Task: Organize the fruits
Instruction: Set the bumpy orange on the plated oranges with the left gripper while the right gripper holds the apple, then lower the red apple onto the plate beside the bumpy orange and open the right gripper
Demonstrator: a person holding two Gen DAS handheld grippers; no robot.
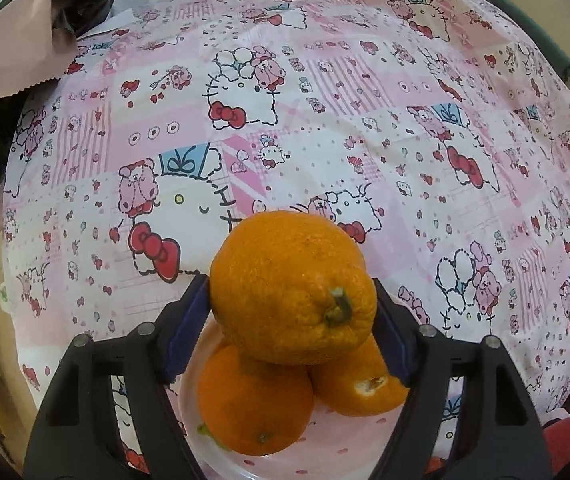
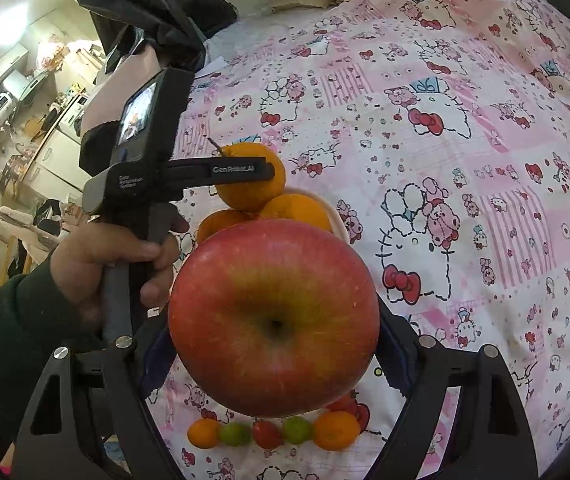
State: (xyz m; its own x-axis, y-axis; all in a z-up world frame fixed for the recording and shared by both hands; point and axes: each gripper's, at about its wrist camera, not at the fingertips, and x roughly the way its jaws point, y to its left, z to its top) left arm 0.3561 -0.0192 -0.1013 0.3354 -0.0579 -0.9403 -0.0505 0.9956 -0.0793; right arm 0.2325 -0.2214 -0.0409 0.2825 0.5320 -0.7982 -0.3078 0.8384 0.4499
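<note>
My left gripper is shut on a large orange with a green stem; its blue pads lie against both sides. That orange rests on top of two other oranges in a pale pink plate. My right gripper is shut on a big red apple, held above the patterned cloth. In the right wrist view the left gripper and its orange stand over the plate, beyond the apple.
A pink cartoon-print cloth covers the whole surface. Under the apple lies a row of several small fruits, orange, green and red. A hand in a dark sleeve holds the left gripper. Dark bags lie at the far left.
</note>
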